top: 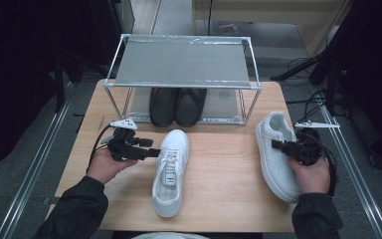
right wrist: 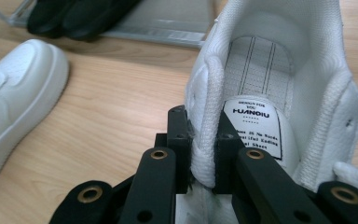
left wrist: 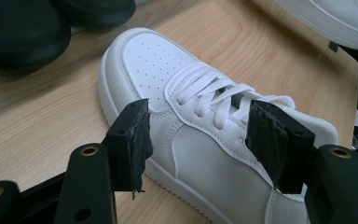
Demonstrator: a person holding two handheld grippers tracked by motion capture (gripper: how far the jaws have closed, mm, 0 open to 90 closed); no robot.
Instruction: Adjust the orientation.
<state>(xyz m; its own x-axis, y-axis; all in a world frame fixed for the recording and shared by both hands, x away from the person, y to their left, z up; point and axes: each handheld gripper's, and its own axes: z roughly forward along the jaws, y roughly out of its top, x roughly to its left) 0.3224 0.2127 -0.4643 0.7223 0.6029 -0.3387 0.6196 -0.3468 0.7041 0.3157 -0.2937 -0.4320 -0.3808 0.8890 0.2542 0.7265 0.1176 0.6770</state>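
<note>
**A:** So how did those shoes look for handling? Nearest me, the white leather lace-up sneaker (top: 170, 172) lay flat on the pale wooden table (top: 219, 199), toe pointing to 12 o'clock. The left gripper (top: 151, 153) sat at its 9 o'clock side, jaws spread wide and just short of the upper, pads touching nothing.

**B:** Yeah, and the second white leather sneaker (top: 276, 154) was over at 3 o'clock near the table edge. The right gripper (right wrist: 200, 154) had its jaws squeezed together on the padded collar (right wrist: 204, 140), one pad inside, one outside.

**A:** Decent spot, I reckon. Looked light, with a stiff sole and a soft, squashy collar, so it'd probably dangle and swing from one edge. Smooth leather sides seemed slippery; I'd grab the rim or tongue instead.

**B:** Agreed. Farther back at 12 o'clock stood the silver metal-frame shoe rack (top: 181, 62), with a pair of black shoes (top: 176, 105) on its lower shelf and the top shelf bare.
</note>
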